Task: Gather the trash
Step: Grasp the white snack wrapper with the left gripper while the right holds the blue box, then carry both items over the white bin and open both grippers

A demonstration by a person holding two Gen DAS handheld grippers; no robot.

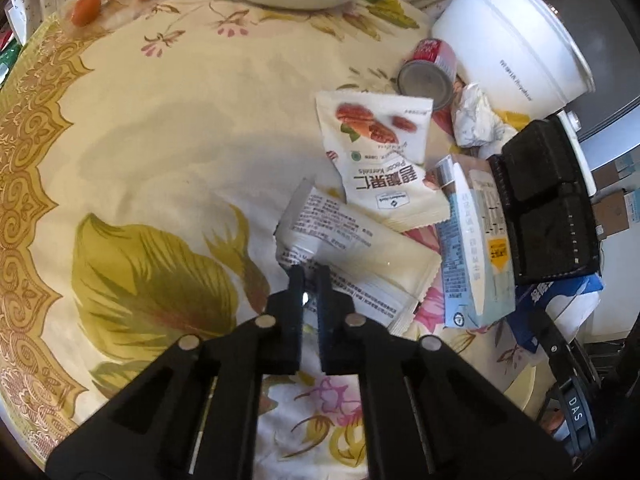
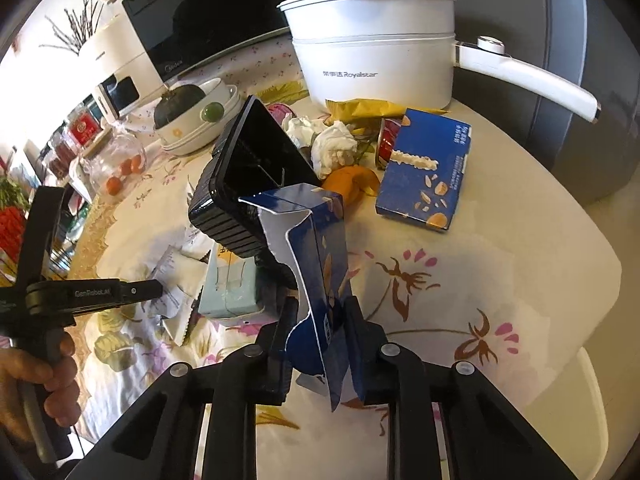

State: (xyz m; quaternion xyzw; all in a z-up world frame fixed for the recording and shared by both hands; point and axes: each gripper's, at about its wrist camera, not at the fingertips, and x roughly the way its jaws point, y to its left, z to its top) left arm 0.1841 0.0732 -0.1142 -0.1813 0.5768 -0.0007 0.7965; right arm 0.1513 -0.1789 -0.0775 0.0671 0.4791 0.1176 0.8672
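Left gripper [image 1: 308, 276]: black two-finger tongs, jaws drawn together on the edge of a cream printed plastic wrapper [image 1: 352, 248] lying flat on the floral yellow tablecloth [image 1: 160, 128]. Right gripper [image 2: 320, 312]: jaws clamped on a torn blue-and-white cardboard carton [image 2: 316, 256], held upright above the cloth. Loose trash nearby: white pecan-kernel snack pouch [image 1: 380, 160] overlapping the wrapper; pale blue drink carton [image 1: 472, 248] just beside it; black ribbed plastic tray [image 2: 248, 176] tilted on edge; crumpled white tissue [image 2: 332, 144]; red tin can [image 1: 430, 72] on its side; flat blue cereal box [image 2: 424, 172]. Background: white electric pot with long handle [image 2: 376, 60] (branded Royalstar). A hand [image 2: 48, 376] grips the left tool's handle.
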